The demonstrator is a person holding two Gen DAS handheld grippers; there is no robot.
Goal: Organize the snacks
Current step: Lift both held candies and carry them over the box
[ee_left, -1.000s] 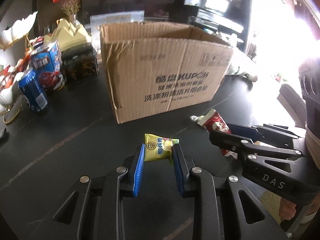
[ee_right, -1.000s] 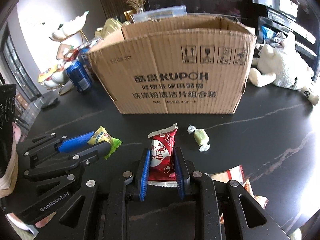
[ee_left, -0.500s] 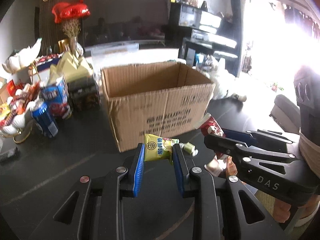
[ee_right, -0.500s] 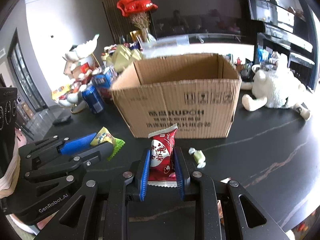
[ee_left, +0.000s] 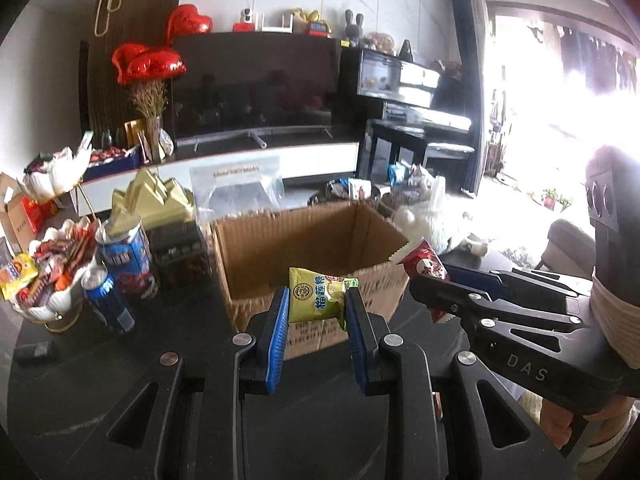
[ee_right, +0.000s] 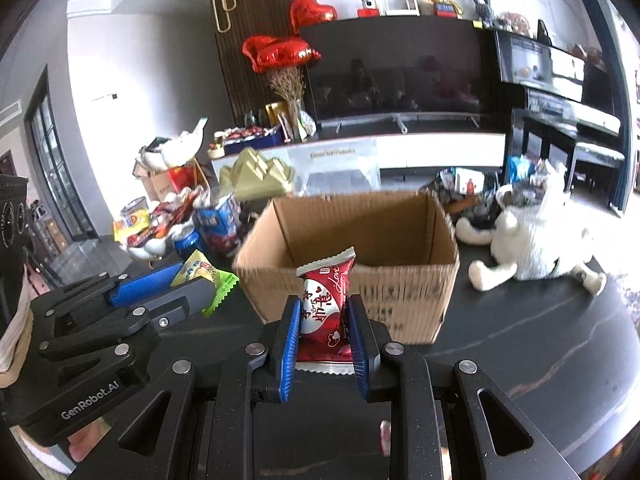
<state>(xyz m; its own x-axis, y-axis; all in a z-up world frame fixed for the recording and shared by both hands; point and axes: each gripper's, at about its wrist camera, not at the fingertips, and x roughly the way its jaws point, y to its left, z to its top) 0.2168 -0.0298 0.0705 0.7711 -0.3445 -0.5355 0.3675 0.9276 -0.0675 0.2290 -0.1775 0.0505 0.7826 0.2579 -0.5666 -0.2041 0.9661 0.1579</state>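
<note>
The open-topped cardboard box stands on the dark bench, directly ahead of and below both tools. The left tool is clamped on a yellow-green snack packet; the right tool is clamped on an upright red snack packet. Both packets are level with the box's near rim, the two tools about equally near.

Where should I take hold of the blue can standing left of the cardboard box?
Grip the blue can around the middle of its round side, coming in level from the front, the camera's side. It leans a little, and a snack bowl crowds its left and a blue carton stands close behind. Both claws are full now, so one must first drop its packet.
</note>
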